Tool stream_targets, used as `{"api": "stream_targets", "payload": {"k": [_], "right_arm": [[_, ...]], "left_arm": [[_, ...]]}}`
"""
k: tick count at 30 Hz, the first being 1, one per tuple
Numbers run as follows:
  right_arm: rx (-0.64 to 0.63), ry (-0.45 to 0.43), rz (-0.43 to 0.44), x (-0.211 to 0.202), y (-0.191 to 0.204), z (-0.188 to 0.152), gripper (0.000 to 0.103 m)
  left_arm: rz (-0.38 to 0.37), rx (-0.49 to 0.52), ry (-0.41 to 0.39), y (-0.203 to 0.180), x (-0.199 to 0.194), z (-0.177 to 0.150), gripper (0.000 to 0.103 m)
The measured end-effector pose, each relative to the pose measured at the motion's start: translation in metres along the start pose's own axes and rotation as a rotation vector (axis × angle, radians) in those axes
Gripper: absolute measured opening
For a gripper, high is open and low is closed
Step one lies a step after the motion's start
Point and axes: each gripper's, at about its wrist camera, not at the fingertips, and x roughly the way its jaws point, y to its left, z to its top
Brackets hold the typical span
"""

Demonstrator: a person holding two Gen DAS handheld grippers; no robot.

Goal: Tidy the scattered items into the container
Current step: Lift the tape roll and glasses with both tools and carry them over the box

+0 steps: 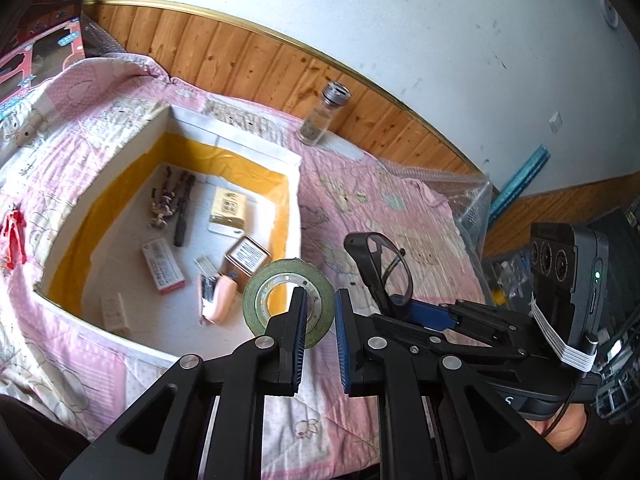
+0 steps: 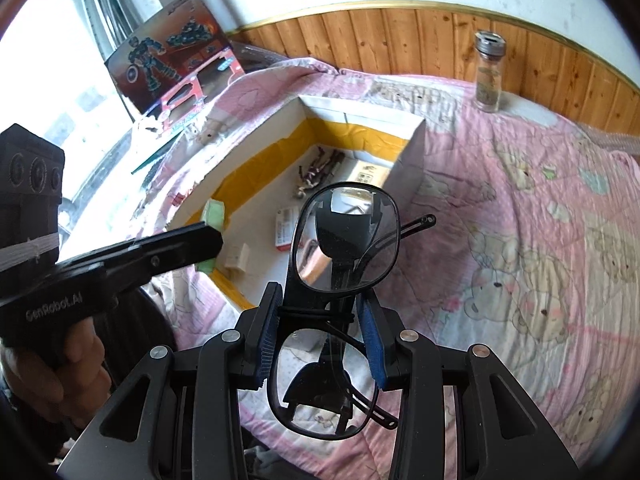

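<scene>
A white cardboard box (image 1: 236,136) lined with yellow tape lies open on the pink quilt (image 1: 400,216); inside are a bead string, a black pen, small packets, a tin and a pink stapler (image 1: 218,300). My left gripper (image 1: 320,300) is shut on the wall of a green tape roll (image 1: 280,276), held over the box's near right corner. My right gripper (image 2: 320,320) is shut on black-framed glasses (image 2: 346,236), whose lenses stand upright beside the box (image 2: 412,160). The left gripper (image 2: 208,238) shows there too, over the box's left rim.
A glass jar with a metal lid (image 1: 320,116) stands at the back by the wooden wall panel. A red item (image 1: 14,240) lies on the quilt left of the box. A toy carton (image 2: 168,68) leans at the far left. A hand (image 2: 80,356) holds the left gripper.
</scene>
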Motion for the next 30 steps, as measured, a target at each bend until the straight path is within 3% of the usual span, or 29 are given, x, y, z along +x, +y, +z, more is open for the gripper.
{"api": "stream_targets", "payload": {"k": [15,30], "right_arm": [[-0.051,-0.002,0.024,0.020,0.024,0.030,0.040],[-0.101,0.010,0.029,0.048,0.033,0.065,0.040]], "left_arm": [[0.028,-0.057,-0.088,0.045,-0.022,0.043,0.014],[0.053,-0.099,-0.125,0.080,-0.017,0.067,0.014]]}}
